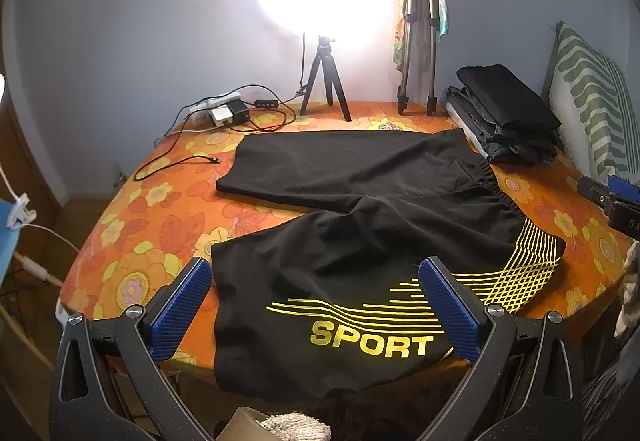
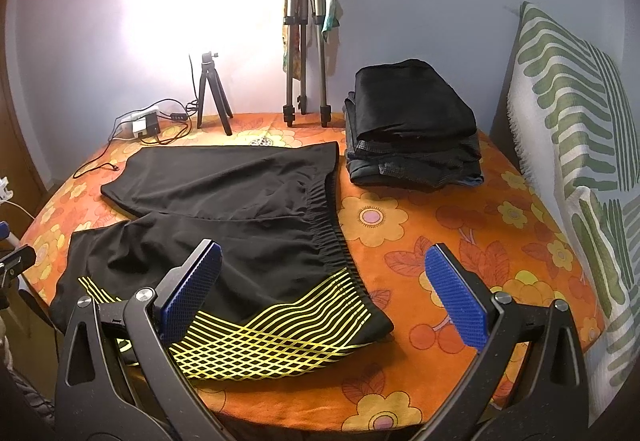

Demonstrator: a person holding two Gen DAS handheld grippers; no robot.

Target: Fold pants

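Note:
Black sport shorts (image 1: pixel 352 225) with yellow stripes and the word SPORT lie spread flat on the orange floral bed cover (image 1: pixel 132 237), legs to the left, waistband to the right. They also show in the right wrist view (image 2: pixel 240 209). My left gripper (image 1: pixel 316 277) is open and empty above the near leg's hem. My right gripper (image 2: pixel 324 265) is open and empty above the near waistband corner (image 2: pixel 368 317). The right gripper's body shows at the right edge of the left wrist view (image 1: pixel 612 201).
A stack of folded dark clothes (image 2: pixel 412 129) sits at the back right. A small tripod with a bright ring light (image 1: pixel 324 81), a tall tripod (image 1: pixel 416 41), a power strip (image 1: pixel 220 109) and loose cables (image 1: pixel 176 165) stand at the back. A green-striped pillow (image 2: pixel 572 129) leans on the right.

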